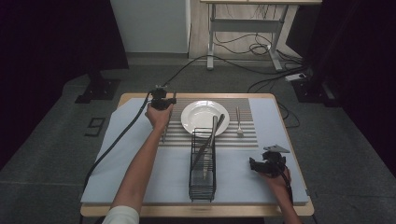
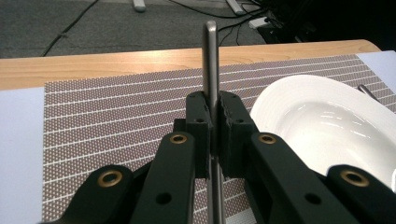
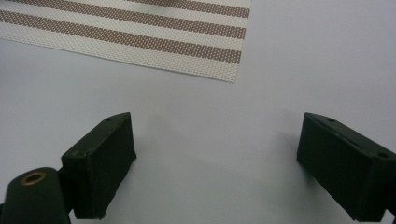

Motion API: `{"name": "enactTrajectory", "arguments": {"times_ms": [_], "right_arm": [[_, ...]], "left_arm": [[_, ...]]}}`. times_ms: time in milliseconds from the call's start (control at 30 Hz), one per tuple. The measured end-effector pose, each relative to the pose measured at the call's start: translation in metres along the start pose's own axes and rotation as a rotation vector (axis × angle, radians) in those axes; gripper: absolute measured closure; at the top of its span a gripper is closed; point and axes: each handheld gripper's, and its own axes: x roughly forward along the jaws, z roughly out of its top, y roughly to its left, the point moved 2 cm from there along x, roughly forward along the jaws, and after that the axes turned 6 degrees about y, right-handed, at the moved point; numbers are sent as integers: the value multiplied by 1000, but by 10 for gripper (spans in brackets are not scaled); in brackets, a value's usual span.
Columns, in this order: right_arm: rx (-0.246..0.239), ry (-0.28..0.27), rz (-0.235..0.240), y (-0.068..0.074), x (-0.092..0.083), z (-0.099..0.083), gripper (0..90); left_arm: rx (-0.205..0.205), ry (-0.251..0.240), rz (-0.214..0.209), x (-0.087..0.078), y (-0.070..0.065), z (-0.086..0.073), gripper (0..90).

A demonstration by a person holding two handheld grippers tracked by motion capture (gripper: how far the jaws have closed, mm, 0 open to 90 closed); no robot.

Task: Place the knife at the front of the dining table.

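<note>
My left gripper (image 1: 163, 103) is at the far left of the striped placemat (image 1: 180, 135), just left of the white plate (image 1: 198, 116). In the left gripper view its jaws (image 2: 213, 105) are shut on a slim silver utensil (image 2: 211, 56), whose flat handle sticks out past the pads. The utensil's other end (image 1: 163, 136) reaches toward me over the mat. My right gripper (image 1: 254, 164) hovers low over the pale cloth at the front right. Its jaws (image 3: 224, 149) stand wide open with nothing between them.
A black wire caddy (image 1: 202, 179) stands in front of the plate, with utensils (image 1: 212, 133) leaning out of it over the plate's rim. A fork (image 1: 238, 122) lies on the mat right of the plate. The pale cloth (image 1: 140, 182) covers most of the wooden table (image 1: 196, 211).
</note>
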Motion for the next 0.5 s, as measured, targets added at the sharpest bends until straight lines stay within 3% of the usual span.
{"name": "enactTrajectory", "arguments": {"times_ms": [267,500], "right_arm": [[0,1,0,0,0,0,109],[0,1,0,0,0,0,109]], "left_arm": [[-14,8,10,11,2,-3,838],[-21,31,49,17,4,-5,836]]}}
